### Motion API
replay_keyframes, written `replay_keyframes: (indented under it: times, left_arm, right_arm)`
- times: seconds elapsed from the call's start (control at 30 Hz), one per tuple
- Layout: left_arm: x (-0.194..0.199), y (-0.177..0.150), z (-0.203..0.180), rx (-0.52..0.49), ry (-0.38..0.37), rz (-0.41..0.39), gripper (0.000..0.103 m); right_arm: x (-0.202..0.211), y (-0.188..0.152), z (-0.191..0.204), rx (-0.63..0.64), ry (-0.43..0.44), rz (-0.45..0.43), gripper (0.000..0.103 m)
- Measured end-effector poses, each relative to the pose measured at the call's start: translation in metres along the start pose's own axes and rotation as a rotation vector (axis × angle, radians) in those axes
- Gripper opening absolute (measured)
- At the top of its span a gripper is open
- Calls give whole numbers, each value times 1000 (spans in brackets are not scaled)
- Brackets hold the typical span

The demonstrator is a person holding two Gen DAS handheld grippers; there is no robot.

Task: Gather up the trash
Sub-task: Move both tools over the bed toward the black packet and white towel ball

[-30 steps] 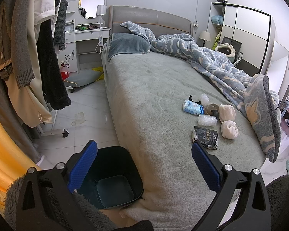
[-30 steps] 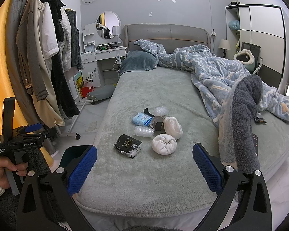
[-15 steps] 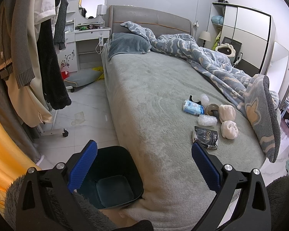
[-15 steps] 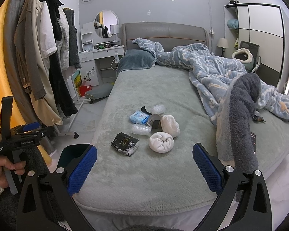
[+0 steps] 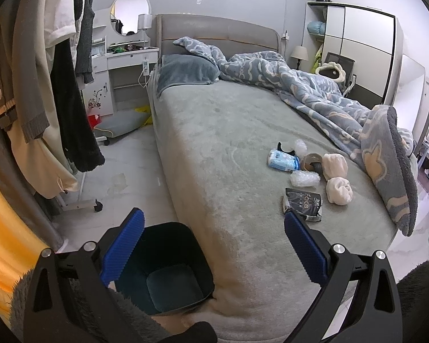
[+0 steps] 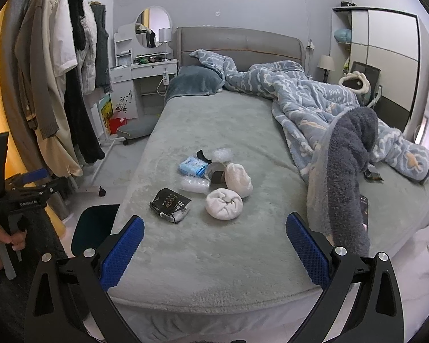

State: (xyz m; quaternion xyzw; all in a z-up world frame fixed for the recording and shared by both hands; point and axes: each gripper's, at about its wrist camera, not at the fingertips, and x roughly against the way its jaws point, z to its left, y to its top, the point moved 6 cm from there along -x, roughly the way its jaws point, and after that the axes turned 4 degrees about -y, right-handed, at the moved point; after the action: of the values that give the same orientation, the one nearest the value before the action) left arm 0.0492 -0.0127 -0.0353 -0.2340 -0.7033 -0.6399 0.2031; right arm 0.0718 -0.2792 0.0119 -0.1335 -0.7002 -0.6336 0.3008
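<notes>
Right wrist: crinkled black packet, plush bed.

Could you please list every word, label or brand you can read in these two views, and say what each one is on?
"face": on the black packet lying on the bed; the smaller print around it is too small to read.
"DING" (uncertain, partly folded): on the blue patterned duvet.
White lettering on the left gripper, seen from the right wrist view: too blurred to read.
The blue tissue pack: print unreadable.
</notes>
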Motion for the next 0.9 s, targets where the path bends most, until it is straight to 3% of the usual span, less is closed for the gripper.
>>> replay_keyframes:
  times: [0.23, 0.4, 0.67, 0.83, 0.9]
  left_arm:
    - [-8, 0, -16, -28, -20, 3, 100]
    - [-18, 2, -33, -36, -103, 11, 100]
    - [-41, 6, -52, -51, -170, 26, 99]
    - [-57, 5, -63, -69, -205, 44, 98]
    - [-65, 6, -68, -84, -225, 51, 98]
  right_arm:
    - [-20, 0, -4, -37, 44, 15, 101]
    - [-42, -2, -4, 0, 50, 33, 101]
    - [-73, -11, -24, -19, 25, 34, 100]
    - [-89, -13, -37, -61, 55, 52, 100]
    - [-97, -14, -38, -64, 76, 71, 94]
